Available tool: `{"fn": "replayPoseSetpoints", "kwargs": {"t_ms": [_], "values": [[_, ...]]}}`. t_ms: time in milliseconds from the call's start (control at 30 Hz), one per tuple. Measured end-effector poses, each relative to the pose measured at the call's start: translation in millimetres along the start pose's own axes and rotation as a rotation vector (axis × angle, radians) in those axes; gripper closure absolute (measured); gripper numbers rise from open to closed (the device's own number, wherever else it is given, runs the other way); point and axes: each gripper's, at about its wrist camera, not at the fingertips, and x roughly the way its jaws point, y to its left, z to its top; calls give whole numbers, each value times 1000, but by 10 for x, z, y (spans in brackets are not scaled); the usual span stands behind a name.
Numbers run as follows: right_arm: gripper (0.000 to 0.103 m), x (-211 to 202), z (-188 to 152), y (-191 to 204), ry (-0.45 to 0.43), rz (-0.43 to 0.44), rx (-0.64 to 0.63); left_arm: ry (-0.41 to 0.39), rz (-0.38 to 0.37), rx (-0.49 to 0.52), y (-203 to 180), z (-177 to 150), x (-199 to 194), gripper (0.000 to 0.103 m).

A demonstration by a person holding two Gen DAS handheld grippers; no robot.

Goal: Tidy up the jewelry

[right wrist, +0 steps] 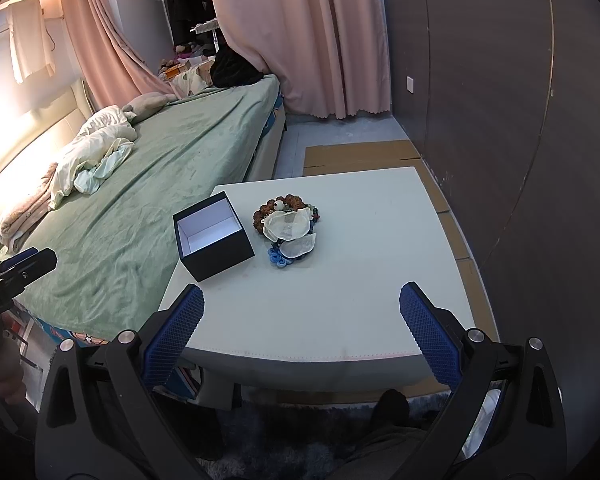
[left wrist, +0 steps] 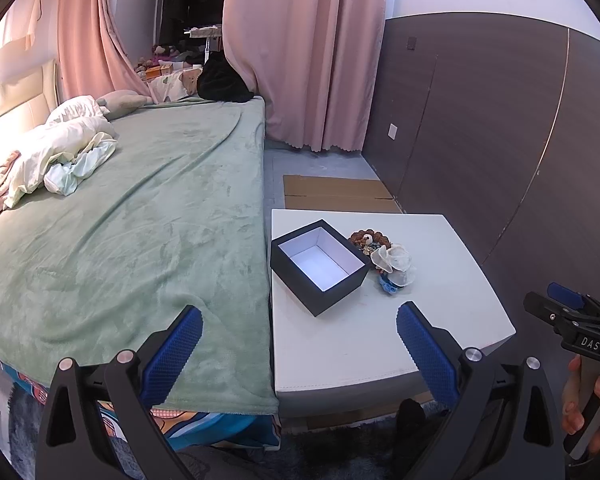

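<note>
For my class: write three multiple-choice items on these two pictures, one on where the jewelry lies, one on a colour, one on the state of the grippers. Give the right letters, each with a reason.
1. Where is the jewelry pile?
A. inside the box
B. on the table beside the box
C. on the bed

2. What colour is the box outside?
A. black
B. pink
C. green

3. How do the left gripper and right gripper stand?
A. both shut on beads
B. one open, one shut
C. both open, empty

Answers:
1 B: the pile rests on the white table, to the box's right; the box is empty.
2 A: its outer walls are black and its lining is white.
3 C: each view shows blue pads wide apart with nothing between them.
</note>
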Motion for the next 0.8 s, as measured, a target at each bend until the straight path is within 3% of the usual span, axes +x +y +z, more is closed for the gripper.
{"fn": "replayPoseSetpoints", "kwargs": {"t_ms": [800], "values": [[5,-2,-8,5,0,-1,1,-2,2,1,8,0,-16,8]]}}
